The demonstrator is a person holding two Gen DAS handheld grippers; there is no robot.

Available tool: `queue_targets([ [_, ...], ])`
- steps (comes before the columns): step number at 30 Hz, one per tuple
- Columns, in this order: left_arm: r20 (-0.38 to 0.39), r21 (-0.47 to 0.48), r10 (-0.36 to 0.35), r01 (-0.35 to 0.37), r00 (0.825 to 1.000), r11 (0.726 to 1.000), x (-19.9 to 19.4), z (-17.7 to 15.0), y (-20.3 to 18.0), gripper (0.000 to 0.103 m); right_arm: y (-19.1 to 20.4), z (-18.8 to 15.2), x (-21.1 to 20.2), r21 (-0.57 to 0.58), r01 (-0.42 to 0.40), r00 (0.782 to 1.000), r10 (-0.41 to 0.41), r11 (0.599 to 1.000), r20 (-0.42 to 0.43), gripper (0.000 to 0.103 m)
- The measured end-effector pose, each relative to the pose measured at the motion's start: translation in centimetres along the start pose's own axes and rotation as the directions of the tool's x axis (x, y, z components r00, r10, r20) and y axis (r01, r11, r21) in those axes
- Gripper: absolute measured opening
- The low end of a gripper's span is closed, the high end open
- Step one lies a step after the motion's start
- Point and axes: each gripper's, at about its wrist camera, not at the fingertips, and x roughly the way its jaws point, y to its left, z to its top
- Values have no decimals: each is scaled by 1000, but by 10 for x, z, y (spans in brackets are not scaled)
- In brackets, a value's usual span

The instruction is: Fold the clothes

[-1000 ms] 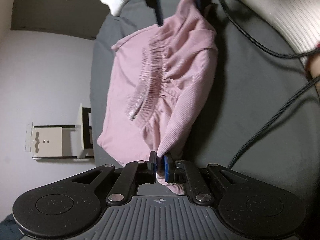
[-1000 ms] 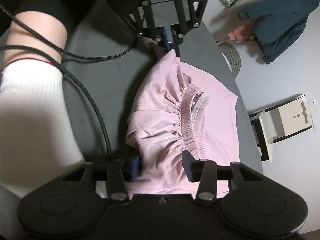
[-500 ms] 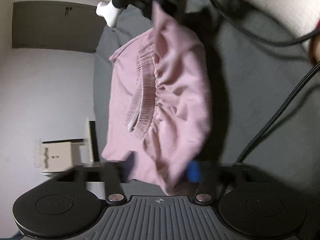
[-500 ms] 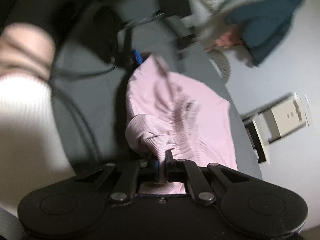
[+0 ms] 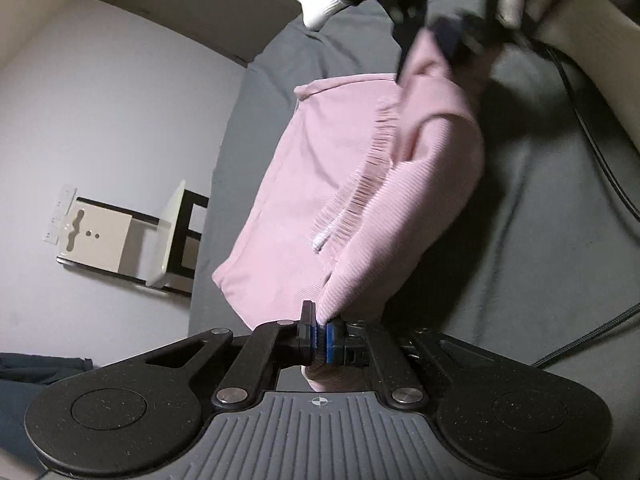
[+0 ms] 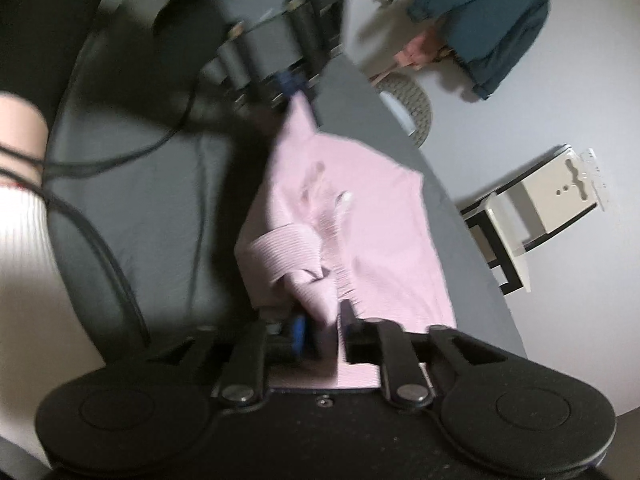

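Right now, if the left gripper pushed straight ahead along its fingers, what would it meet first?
The left gripper is already shut on the pink garment, so more of that cloth comes first. Farther along the line sits the right gripper, though depth is hard to judge.

Left of your fingers lies a pale grey floor [image 5: 100,120] with a small white-and-black stand [image 5: 132,240]; a beige cabinet [image 5: 192,12] sits far ahead, light dim.

Dim indoor light, strong fisheye warp, heavy motion blur in right wrist view.
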Motion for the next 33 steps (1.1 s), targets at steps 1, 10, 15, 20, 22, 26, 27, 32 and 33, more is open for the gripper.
queue_targets([
  [1,4,7,1,-1,1000,1000,0,1,1,4,4,-1,4,-12,-12,1000,12,1000,-8,25],
  [10,13,87,-19,18,1000,996,-14,1,-7,4,-5,-8,-15,88,-141,990,138,986,43,6],
  [15,38,81,-60,56,998,995,-43,2,-6,4,-21,-7,-48,151,-264,964,254,953,82,6],
  [20,50,51,-97,95,994,994,-55,5,9,4,-48,-11,-56,209,-295,955,282,932,89,6],
  [22,50,63,-81,78,995,995,-49,6,15,4,-62,-12,-52,228,-275,961,261,934,88,6],
  [26,41,82,-76,72,996,994,-17,10,37,4,-95,-13,-29,296,-254,967,242,921,76,6],
  [27,35,91,-78,75,996,993,-6,10,44,4,-102,-13,-21,313,-255,967,244,915,73,6],
  [32,-4,129,-122,121,993,984,50,12,67,4,-146,-24,29,413,-303,949,310,859,50,7],
  [33,-13,133,-136,136,991,982,60,13,70,4,-153,-27,40,430,-319,942,332,845,47,7],
])
